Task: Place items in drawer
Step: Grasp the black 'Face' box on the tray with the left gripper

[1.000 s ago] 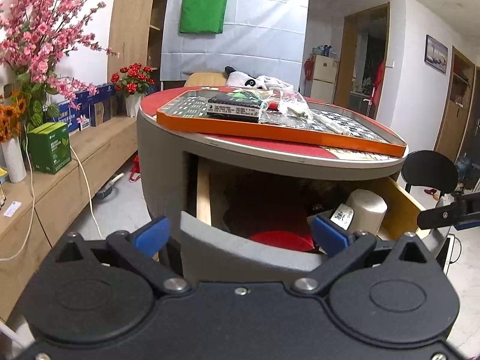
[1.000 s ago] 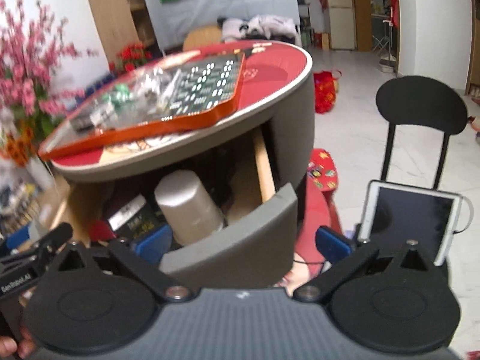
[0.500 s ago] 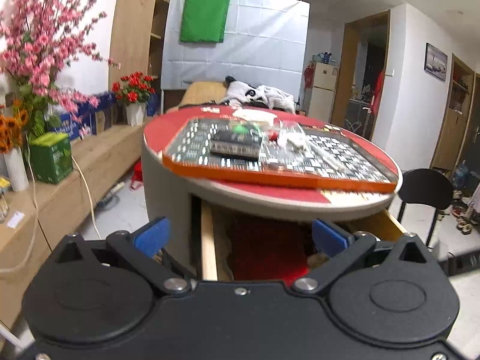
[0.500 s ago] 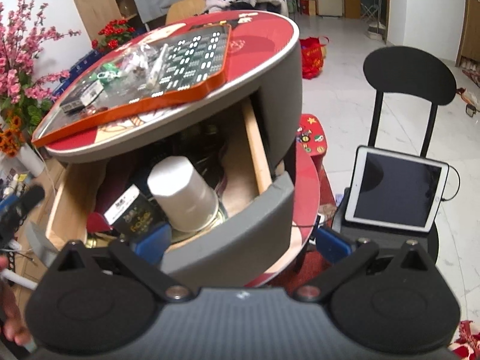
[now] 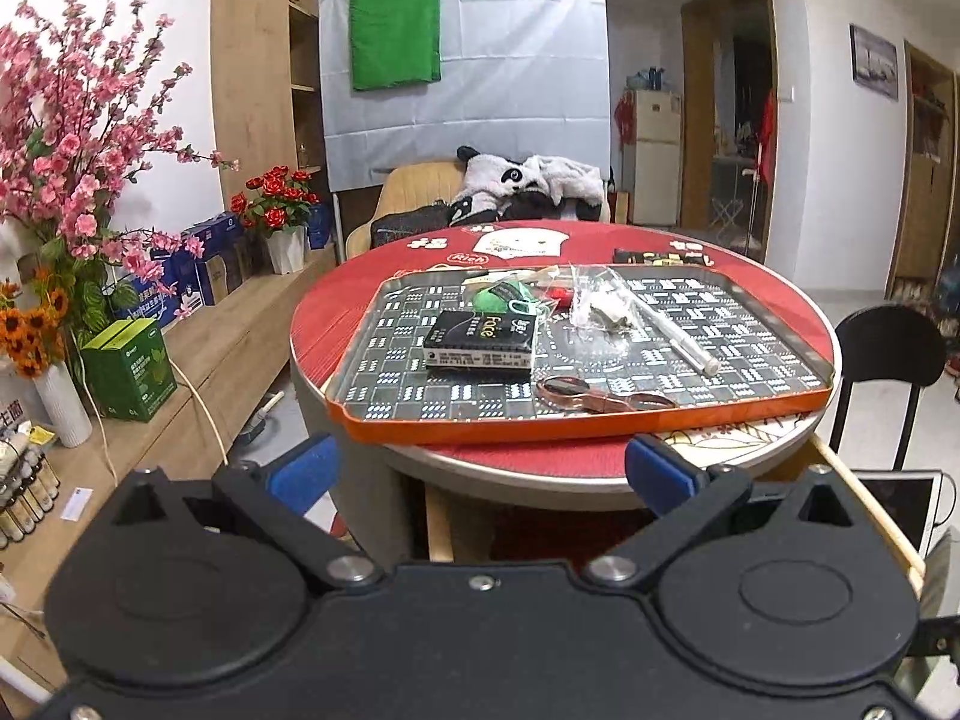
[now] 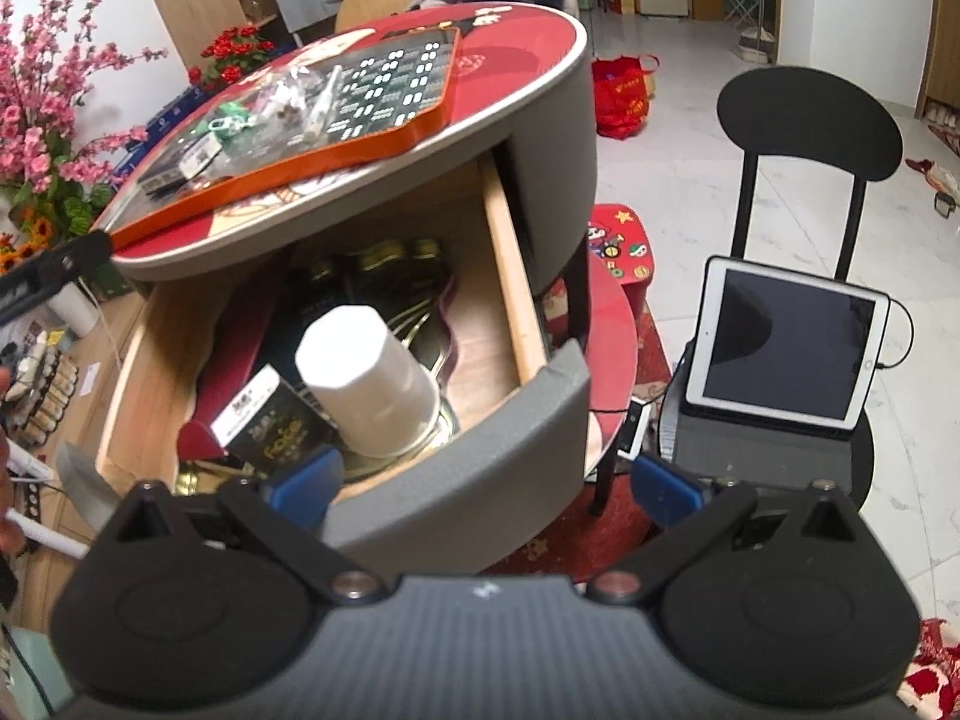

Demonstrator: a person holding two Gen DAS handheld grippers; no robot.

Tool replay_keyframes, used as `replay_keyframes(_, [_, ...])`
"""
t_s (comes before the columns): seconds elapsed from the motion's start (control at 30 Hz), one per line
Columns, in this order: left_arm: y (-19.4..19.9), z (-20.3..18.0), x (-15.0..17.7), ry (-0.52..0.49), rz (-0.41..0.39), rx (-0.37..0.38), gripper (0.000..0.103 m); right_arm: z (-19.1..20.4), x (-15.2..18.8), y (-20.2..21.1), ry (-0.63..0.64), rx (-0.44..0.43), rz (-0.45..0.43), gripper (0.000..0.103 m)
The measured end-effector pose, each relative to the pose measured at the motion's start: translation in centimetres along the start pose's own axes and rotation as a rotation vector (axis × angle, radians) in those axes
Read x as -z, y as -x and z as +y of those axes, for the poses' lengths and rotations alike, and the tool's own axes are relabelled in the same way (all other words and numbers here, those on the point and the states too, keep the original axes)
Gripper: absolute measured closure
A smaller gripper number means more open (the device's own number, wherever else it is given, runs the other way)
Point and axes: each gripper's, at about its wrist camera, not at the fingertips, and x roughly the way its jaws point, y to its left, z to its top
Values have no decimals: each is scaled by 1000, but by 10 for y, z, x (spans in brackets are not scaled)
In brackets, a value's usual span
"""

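Observation:
On the round red table an orange tray [image 5: 540,429] carries a black box [image 5: 480,339], a green item [image 5: 501,300], a clear plastic bag [image 5: 594,300], a white tube [image 5: 672,330] and a brownish scissors-like thing [image 5: 600,396]. My left gripper [image 5: 480,471] is open and empty, level with the tray's near rim. Below the tabletop the drawer [image 6: 510,276] is pulled out; it holds a white cup [image 6: 366,378], another black box [image 6: 276,426] and dark bottles [image 6: 384,258]. My right gripper [image 6: 485,486] is open and empty above the drawer's grey curved front [image 6: 468,534].
A black chair [image 6: 810,120] with a tablet [image 6: 786,348] on its seat stands right of the drawer, with a red stool [image 6: 618,252] beside it. Left of the table runs a low wooden bench [image 5: 210,348] with flower vases [image 5: 66,402] and a green box [image 5: 129,369].
My left gripper has risen from drawer height to tray level. My right gripper has lifted and tilted to look down into the open drawer.

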Motion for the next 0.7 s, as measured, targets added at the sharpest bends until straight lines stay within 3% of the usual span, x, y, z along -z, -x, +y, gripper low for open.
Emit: replay_keyframes(0.7, [-51,-11,-47,-58,120,-117,0,-9,23,15,43,-47,-32,1])
